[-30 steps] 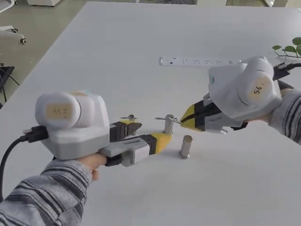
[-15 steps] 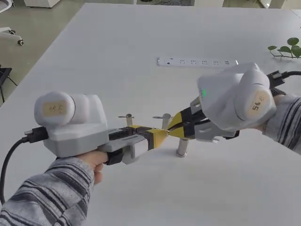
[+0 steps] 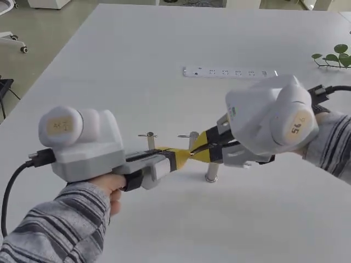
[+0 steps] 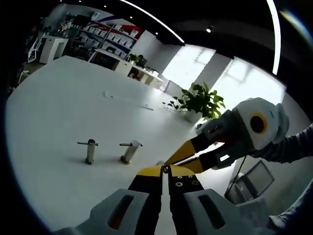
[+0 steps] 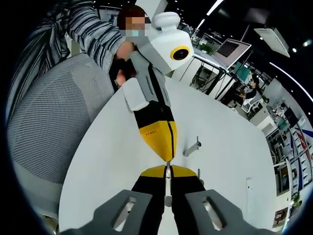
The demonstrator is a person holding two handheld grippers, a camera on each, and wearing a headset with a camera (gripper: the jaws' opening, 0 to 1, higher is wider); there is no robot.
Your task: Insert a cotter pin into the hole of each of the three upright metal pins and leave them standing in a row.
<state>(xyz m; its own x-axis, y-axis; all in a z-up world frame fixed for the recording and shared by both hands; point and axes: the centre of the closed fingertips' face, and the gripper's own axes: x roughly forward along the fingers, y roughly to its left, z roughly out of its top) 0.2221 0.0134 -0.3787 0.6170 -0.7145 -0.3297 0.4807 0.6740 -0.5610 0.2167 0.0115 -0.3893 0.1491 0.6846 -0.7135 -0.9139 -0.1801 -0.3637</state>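
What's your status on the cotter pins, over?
Left gripper, right gripper both shut, tip to tip. End pin and middle pin carry cotter pins; third pin upright, top hidden under right gripper. Power strip well clear.

A white power strip [image 3: 229,72] lies on the bench [image 3: 109,66] well beyond the right tongs [image 3: 193,151], a leafy sprig [image 3: 332,56] farther right. A grey mesh chair [image 5: 44,142] stands behind the left tongs [image 5: 167,155].

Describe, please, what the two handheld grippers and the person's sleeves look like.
The left gripper and right gripper share bulky off-white housings, each with a round beige numbered label, and black jaws tipped in yellow. A black cable trails from each rear. Both sleeves are grey with darker stripes.
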